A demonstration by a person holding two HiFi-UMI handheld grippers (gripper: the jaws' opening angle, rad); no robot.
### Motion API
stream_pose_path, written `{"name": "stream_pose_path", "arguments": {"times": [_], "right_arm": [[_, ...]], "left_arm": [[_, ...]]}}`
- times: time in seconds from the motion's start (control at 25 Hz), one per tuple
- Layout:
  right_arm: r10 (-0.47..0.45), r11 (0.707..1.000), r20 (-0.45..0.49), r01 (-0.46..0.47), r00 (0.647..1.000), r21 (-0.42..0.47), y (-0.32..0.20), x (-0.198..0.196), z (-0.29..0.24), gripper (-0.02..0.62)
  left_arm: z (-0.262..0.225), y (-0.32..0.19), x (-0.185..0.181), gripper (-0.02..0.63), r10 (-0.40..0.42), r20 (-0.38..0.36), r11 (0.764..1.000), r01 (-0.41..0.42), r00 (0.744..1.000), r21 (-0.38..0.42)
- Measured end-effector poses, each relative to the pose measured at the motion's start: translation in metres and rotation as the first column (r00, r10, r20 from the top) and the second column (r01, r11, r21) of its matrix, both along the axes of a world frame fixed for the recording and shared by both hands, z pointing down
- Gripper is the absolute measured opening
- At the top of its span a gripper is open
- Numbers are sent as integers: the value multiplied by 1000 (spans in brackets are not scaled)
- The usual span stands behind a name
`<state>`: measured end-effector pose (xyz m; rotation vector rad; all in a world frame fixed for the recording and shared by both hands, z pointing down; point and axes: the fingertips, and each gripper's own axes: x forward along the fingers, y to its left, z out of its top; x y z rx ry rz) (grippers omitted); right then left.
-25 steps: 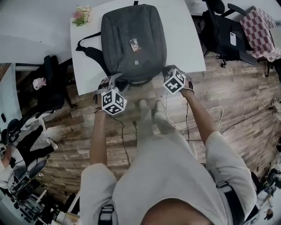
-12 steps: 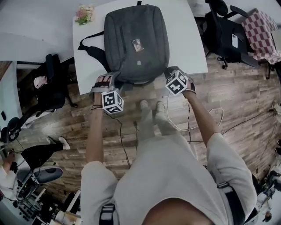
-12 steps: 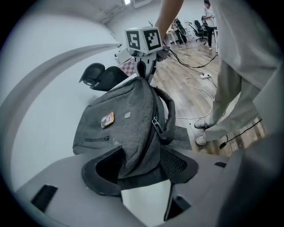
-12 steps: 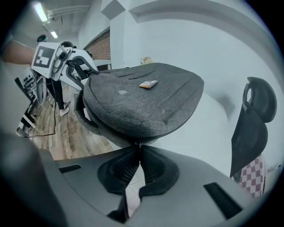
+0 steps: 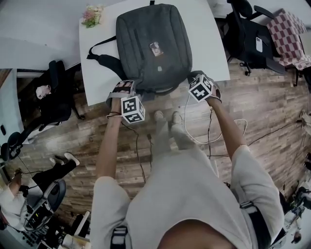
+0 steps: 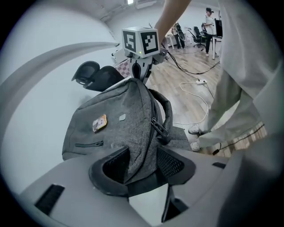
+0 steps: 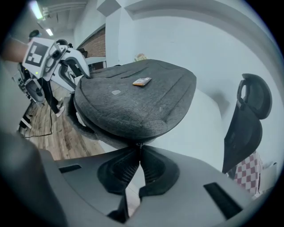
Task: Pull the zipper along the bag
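Observation:
A grey backpack (image 5: 153,46) lies flat on the white table (image 5: 204,44), its top end toward me. My left gripper (image 5: 125,87) is at the bag's near-left corner. In the left gripper view its jaws (image 6: 143,162) stand wide, have just been closing, and press on a thick fold of bag fabric (image 6: 142,146). A metal zipper pull (image 6: 159,126) hangs on the bag's side beyond them. My right gripper (image 5: 192,77) is at the near-right corner. It is shut (image 7: 138,153) on a small dark zipper tab (image 7: 138,144) at the bag's rim.
A shoulder strap (image 5: 104,53) trails off the bag's left side. Flowers (image 5: 91,14) stand at the table's far left corner. Office chairs (image 5: 248,39) and a checked cloth (image 5: 289,36) stand to the right, another chair (image 5: 56,92) to the left. Cables (image 5: 194,136) run across the wood floor.
The left gripper has shifted right onto the bag's near-left corner, sunk a little and rolled. The right gripper has stayed at the near-right corner.

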<state>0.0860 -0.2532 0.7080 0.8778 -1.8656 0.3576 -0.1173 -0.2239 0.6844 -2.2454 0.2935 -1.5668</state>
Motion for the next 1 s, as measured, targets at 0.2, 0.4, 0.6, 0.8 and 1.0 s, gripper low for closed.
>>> {"name": "stream_pose_path", "arguments": {"times": [0.2,0.4,0.6,0.8,1.0], "right_arm": [[62,998,-44,-62,997,9,-21,50,1,18],[69,998,-91,-68,993,20,-35,76,4,18],[52,998,-117,-49,992,26,-40,90,8,18],[77,996,-112,-71,991,56,-34,87,2,18],[37,998,-114,-31,993,47,-10,73,0,18]], "left_arm": [[-2,10,53,215,-80,-86,997,79,993,-22],[-1,14,82,212,-141,-116,990,136,983,-46],[2,13,99,209,-188,-102,980,180,977,-90],[4,13,98,207,-213,-104,974,202,971,-106],[4,12,100,206,-233,-106,969,221,967,-114]]}}
